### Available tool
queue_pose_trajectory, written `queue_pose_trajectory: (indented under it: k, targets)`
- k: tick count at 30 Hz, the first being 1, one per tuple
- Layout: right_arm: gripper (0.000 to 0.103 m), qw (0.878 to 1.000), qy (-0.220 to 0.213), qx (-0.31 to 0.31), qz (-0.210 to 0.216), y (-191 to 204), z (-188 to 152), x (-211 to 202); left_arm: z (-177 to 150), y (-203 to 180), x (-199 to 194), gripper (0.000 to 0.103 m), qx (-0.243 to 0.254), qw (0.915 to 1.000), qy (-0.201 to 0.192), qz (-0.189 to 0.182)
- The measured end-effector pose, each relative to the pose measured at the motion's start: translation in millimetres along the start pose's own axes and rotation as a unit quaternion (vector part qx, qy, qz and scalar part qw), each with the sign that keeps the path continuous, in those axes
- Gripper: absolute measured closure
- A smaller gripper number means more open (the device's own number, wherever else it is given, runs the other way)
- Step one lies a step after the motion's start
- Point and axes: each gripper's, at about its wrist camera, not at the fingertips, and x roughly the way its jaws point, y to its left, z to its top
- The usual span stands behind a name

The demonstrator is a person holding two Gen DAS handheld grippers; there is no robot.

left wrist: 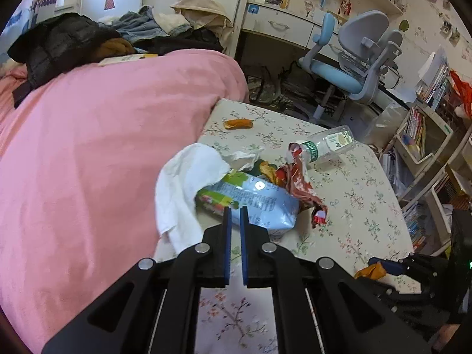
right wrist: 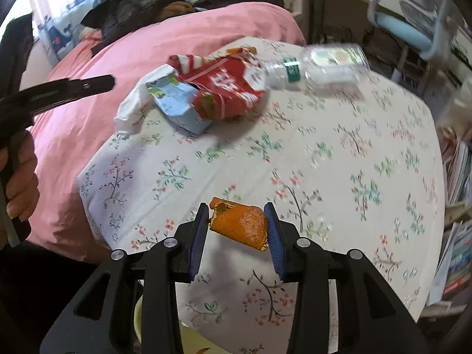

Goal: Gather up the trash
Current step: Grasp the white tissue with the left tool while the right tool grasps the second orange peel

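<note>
Blue-padded jaws of the left gripper (left wrist: 235,211) are seen nearly shut on nothing, above a carton (left wrist: 250,203) amid wrappers on the flowered table (left wrist: 368,206). Opposite, orange peel (right wrist: 240,225) is clamped in the right gripper (right wrist: 238,225), above the tabletop.

This is a child's bedroom in a home. To the left of the gripper lies a bed under a pink blanket (left wrist: 88,147) with clothes (left wrist: 97,38) heaped at its far end, and ahead stands a desk (left wrist: 280,23) with a blue chair (left wrist: 348,67) and stickers on the wall. A bookshelf (left wrist: 421,135) crammed with books stands off to the right, beside the small table with a flowered cloth (left wrist: 354,194).
</note>
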Motion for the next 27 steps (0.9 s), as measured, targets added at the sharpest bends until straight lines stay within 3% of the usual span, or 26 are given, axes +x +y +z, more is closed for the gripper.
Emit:
queue_pose_trajectory:
  k: [1, 3, 4, 5, 9, 11, 14, 17, 21, 27]
  targets:
    - [0.067, 1.000, 0.002, 0.002, -0.001, -2.7, -2.2, -0.6, 0.1, 4.4, 3.7, 0.096, 0.001, 0.9999, 0.005, 0.010]
    - [0.066, 1.000, 0.005, 0.006, -0.002, -7.4, -5.2, -0.4, 1.6, 16.6, 12.3, 0.073, -0.008, 0.9993, 0.014, 0.033]
    - [0.066, 1.000, 0.004, 0.010, -0.001, -10.5, -6.0, -1.2, 2.9, 22.2, 13.6, 0.046, -0.015, 0.9991, 0.011, 0.038]
    - [0.066, 1.000, 0.003, 0.013, -0.001, -12.3, -5.6, -0.4, 5.0, 28.5, 16.2, 0.035, -0.023, 0.9987, -0.002, 0.046]
    - [0.066, 1.000, 0.006, 0.028, 0.005, -21.3, -6.4, 2.7, 9.8, 31.5, 35.5, 0.027, -0.015, 0.9986, 0.008, 0.050]
    - [0.066, 1.000, 0.011, 0.027, 0.005, -21.4, -6.3, 6.6, 11.0, 29.2, 49.0, 0.027, 0.006, 0.9962, 0.018, 0.085]
    - [0.066, 1.000, 0.019, 0.012, 0.003, -17.3, -6.3, 12.3, 13.6, 35.2, 67.3, 0.027, 0.007, 0.9936, 0.039, 0.106]
    - [0.065, 1.000, 0.023, 0.002, 0.007, -11.8, -5.5, 15.7, 15.8, 61.7, 75.7, 0.027, -0.074, 0.9927, 0.061, 0.073]
    - [0.064, 1.000, 0.026, -0.005, 0.013, -6.9, -4.7, 20.2, 12.1, 92.0, 84.3, 0.027, -0.176, 0.9809, 0.077, 0.030]
    - [0.062, 0.999, 0.035, -0.006, 0.012, -3.9, -7.4, 26.0, 11.5, 76.6, 91.9, 0.029, -0.149, 0.9848, 0.080, 0.038]
